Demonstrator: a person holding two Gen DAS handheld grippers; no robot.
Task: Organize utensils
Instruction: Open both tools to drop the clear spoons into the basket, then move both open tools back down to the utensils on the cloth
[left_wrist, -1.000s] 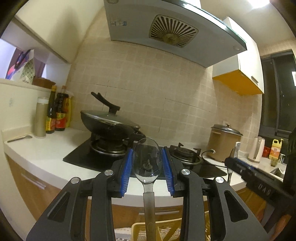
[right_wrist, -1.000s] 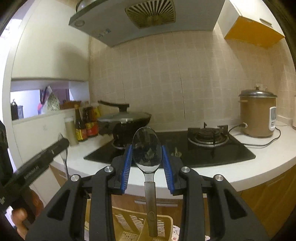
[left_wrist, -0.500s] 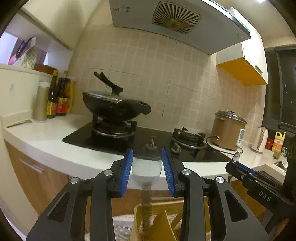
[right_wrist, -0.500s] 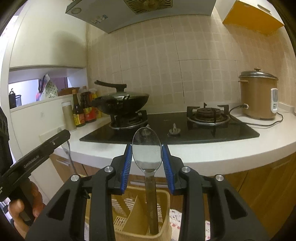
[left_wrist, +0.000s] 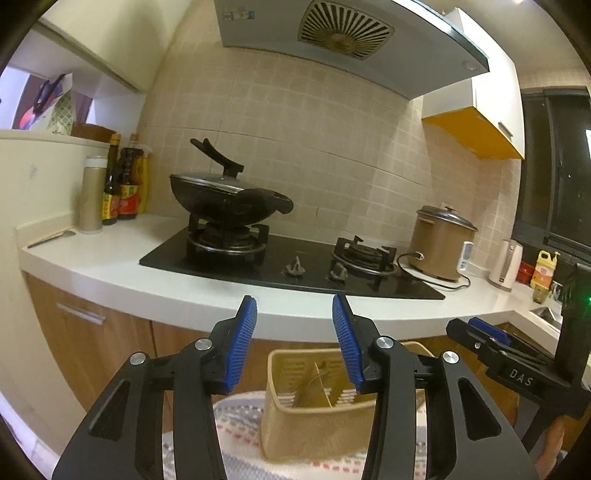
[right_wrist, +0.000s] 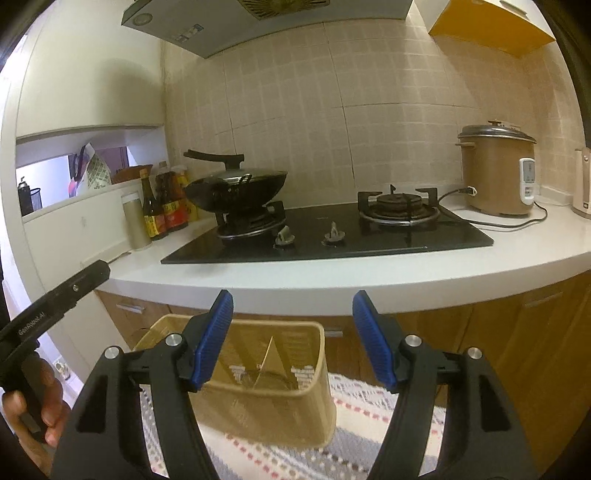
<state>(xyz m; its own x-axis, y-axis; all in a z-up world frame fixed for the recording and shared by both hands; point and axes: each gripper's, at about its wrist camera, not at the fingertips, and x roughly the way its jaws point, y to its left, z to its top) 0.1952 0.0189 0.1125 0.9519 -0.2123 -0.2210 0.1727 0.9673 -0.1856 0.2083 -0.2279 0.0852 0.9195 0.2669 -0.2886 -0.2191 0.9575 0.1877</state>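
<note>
Left gripper (left_wrist: 294, 334): jaws spread wide, nothing between them. Right gripper (right_wrist: 291, 334): same, apart and empty. Both hang above a beige utensil basket (left_wrist: 317, 424) (right_wrist: 273, 417) standing on a patterned mat (right_wrist: 362, 402), in front of the counter (right_wrist: 369, 277). Spoons: something metallic shows faintly in the basket bottom, too blurred to confirm. Wok (left_wrist: 225, 199) sits on the stove's left burner.

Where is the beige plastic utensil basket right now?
The beige plastic utensil basket sits low in both wrist views, on the patterned mat below the white countertop, just beyond the open blue fingers.
</note>
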